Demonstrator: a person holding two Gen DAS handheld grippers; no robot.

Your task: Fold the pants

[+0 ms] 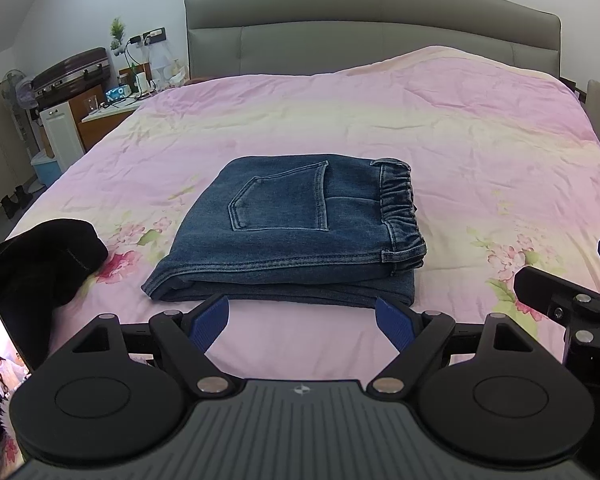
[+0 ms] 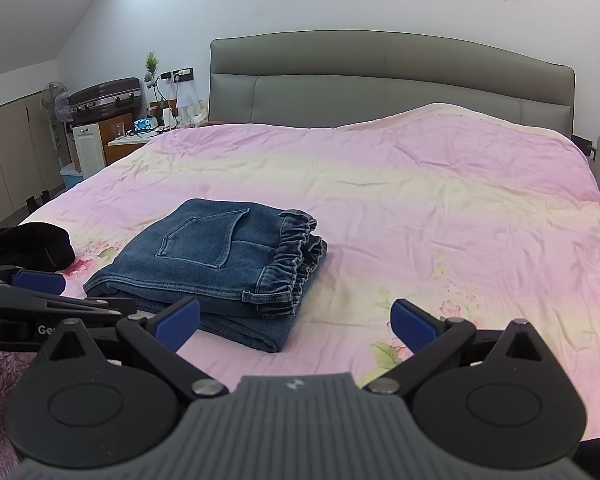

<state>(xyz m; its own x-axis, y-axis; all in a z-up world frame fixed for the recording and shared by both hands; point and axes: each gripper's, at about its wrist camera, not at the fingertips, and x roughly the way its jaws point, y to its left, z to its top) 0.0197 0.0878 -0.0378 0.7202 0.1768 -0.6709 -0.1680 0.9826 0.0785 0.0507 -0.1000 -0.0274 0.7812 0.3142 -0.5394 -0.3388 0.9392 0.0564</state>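
My folded blue denim pants [image 1: 292,236] lie mid-frame on the pink floral bed [image 1: 460,140]. Both grippers, left gripper [image 1: 302,322] and right gripper [image 2: 296,322], hold their fingers apart, empty. A black garment, perhaps, sits lower left [image 1: 40,260].

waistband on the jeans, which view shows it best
The right wrist view: the waistband faces the camera, its stacked gathered layers visible. The left wrist view shows the waistband more edge-on along the right side of the jeans.

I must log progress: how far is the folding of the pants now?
Done: the jeans lie in a compact folded stack on the bed cover. In hand: nothing; left gripper and right gripper are open, off the cloth. Left: apparently nothing.
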